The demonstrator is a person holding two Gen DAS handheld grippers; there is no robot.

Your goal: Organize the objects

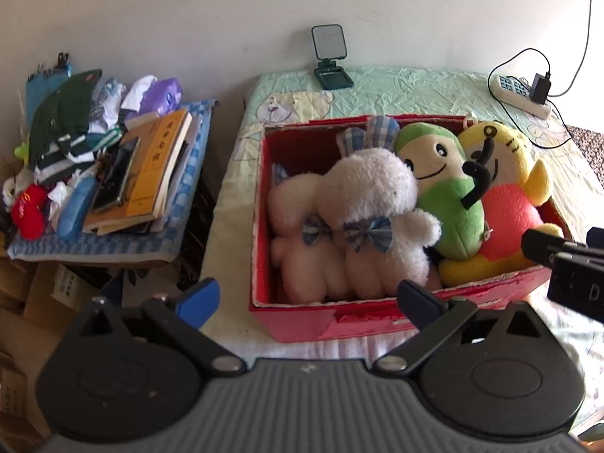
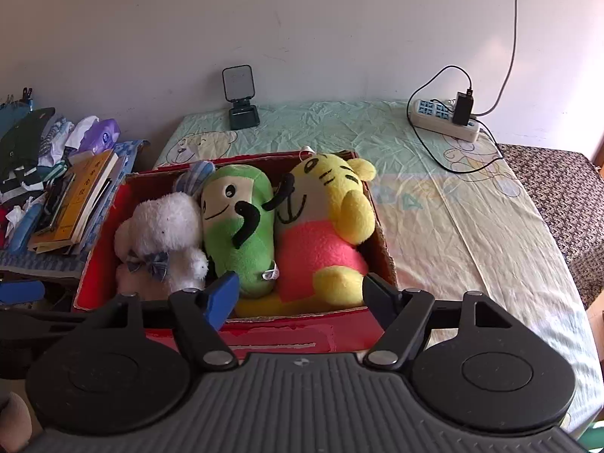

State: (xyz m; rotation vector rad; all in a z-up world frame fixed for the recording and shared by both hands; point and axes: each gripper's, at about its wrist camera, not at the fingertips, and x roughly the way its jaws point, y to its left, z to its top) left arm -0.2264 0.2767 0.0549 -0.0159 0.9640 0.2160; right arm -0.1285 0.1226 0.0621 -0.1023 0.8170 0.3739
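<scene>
I see the red box (image 2: 351, 334) with three plush toys just ahead of both grippers. My right gripper (image 2: 300, 292) and left gripper (image 1: 307, 300) stand wide apart, empty. The yellow toy (image 2: 324, 222) lies nearest the right one, upright.

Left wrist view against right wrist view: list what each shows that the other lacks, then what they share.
Only the left wrist view shows the red plush on the side pile.
Only the right wrist view shows the dark speckled cover beyond the sheet.
Both show the red box holding the white plush, green plush and yellow plush, plus the phone stand and power strip.
</scene>
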